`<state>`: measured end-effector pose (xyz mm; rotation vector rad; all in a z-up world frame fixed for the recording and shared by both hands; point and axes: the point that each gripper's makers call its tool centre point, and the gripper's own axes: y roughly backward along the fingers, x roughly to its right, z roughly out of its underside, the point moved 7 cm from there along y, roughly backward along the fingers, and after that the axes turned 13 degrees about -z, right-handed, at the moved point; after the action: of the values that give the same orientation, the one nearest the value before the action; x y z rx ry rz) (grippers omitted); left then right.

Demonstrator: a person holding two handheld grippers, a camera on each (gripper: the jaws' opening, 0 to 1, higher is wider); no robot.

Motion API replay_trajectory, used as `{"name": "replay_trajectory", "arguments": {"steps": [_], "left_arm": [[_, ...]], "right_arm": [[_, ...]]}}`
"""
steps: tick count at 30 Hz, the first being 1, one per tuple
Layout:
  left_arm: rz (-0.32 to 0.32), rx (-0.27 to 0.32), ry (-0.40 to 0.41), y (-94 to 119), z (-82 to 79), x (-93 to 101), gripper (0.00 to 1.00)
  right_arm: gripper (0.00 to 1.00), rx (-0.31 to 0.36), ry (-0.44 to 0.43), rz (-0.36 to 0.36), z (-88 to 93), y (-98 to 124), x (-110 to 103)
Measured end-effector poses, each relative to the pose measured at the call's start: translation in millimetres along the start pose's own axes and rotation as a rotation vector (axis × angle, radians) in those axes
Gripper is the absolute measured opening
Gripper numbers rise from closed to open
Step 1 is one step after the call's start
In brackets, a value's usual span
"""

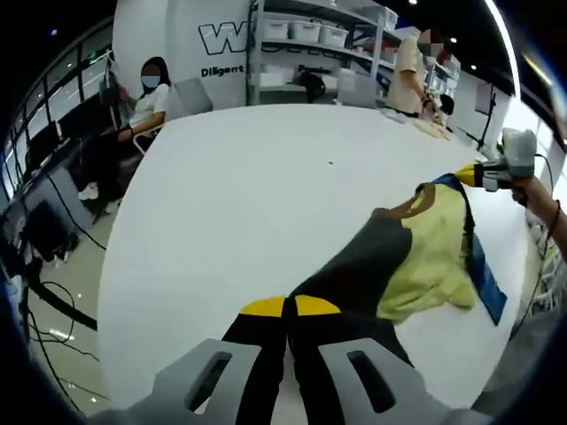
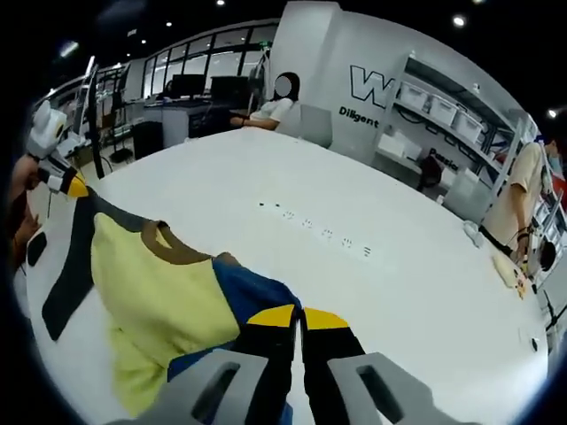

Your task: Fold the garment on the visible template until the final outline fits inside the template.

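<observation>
Pale storage bins (image 1: 306, 31) sit in rows on the open shelves (image 2: 447, 119) against the back wall; what they hold cannot be made out. On the white worktop (image 1: 257, 204) lies the garment (image 1: 416, 252), a shirt in yellow, dark grey and blue panels with a brownish collar, stretched out between the two grippers and rumpled rather than flat. In the left gripper view the left gripper (image 1: 290, 310) has its yellow-tipped fingers pressed together on the dark grey end of the cloth, which runs away from them toward the far right, where the yellow body bunches and a blue strip trails off along the worktop edge. At that far end the right gripper (image 1: 469, 174) meets the blue corner, with a hand (image 1: 532, 190) behind it. In the right gripper view the right gripper (image 2: 299, 319) has its fingers closed on the blue part of the garment (image 2: 155, 283), the yellow panel and collar spread to the left and a dark grey band running along the near edge toward the left gripper (image 2: 69, 183). A small row of dark marks (image 2: 319, 232) dots the bare worktop beyond. One person (image 1: 146, 102) sits past the worktop, another (image 2: 518, 208) stands by its far end.
</observation>
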<state>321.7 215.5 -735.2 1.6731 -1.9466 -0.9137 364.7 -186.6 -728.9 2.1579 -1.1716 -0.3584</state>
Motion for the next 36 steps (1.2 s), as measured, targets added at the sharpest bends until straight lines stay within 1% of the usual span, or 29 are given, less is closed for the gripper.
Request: {"name": "replay_trajectory", "arguments": {"steps": [2,4,6,7,8,10,12,13,15,17,19,21,24,27,33,36], "left_arm": [[-0.003,-0.016,-0.014,-8.3,-2.2,-1.4,0.00],[-0.008,-0.026,-0.024,-11.6,-3.4,-1.9,0.00],[-0.017,-0.024,-0.040,-15.0,-7.7,-2.1,0.00],[-0.025,-0.011,-0.045,-15.2,-11.3,-2.7,0.00],[-0.042,0.019,-0.048,-15.3,-16.1,-3.8,0.00],[-0.060,0.039,-0.069,-16.4,-18.6,-4.2,0.00],[-0.063,0.016,-0.083,-22.1,-16.1,-3.7,0.00],[-0.057,-0.007,-0.087,-26.6,-13.1,-3.3,0.00],[-0.061,-0.013,-0.088,-31.5,-11.1,-2.6,0.00],[-0.069,-0.022,-0.112,-35.1,-9.7,-2.3,0.00],[-0.071,-0.051,-0.107,-42.5,-5.7,-2.7,0.00],[-0.066,-0.077,-0.100,-44.7,-2.4,-3.0,0.00],[-0.059,-0.121,-0.089,-49.5,4.8,-3.2,0.00],[-0.050,-0.154,-0.094,-54.5,10.7,-3.1,0.00],[-0.046,-0.186,-0.102,-63.9,16.3,-2.1,0.00],[-0.053,-0.193,-0.103,-68.5,17.6,-2.0,0.00]], "right_arm": [[0.00,-0.013,-0.008,-0.008,2.2,-6.7,3.0],[0.00,-0.021,-0.010,-0.014,2.8,-11.2,3.8],[0.00,-0.017,0.000,-0.014,1.5,-14.4,5.5],[0.00,-0.011,0.008,-0.008,0.2,-13.5,6.0],[0.00,0.014,0.019,0.000,-3.1,-12.9,7.2],[0.00,0.034,0.034,0.008,-6.0,-13.4,8.9],[0.00,0.027,0.044,0.006,-4.8,-16.7,9.3],[0.00,0.024,0.035,0.006,-2.9,-20.3,10.5],[0.00,-0.002,0.015,-0.009,3.4,-27.1,9.8],[0.00,-0.018,0.007,-0.015,7.7,-31.9,8.8],[0.00,-0.044,0.010,-0.021,13.7,-39.0,8.2],[0.00,-0.059,0.012,-0.025,16.7,-41.7,8.9],[0.00,-0.089,-0.043,-0.034,25.6,-45.7,9.4],[0.00,-0.110,-0.062,-0.043,32.5,-51.0,11.0],[0.00,-0.125,-0.077,-0.055,39.2,-60.3,11.9],[0.00,-0.130,-0.081,-0.058,41.6,-64.8,12.8]]}}
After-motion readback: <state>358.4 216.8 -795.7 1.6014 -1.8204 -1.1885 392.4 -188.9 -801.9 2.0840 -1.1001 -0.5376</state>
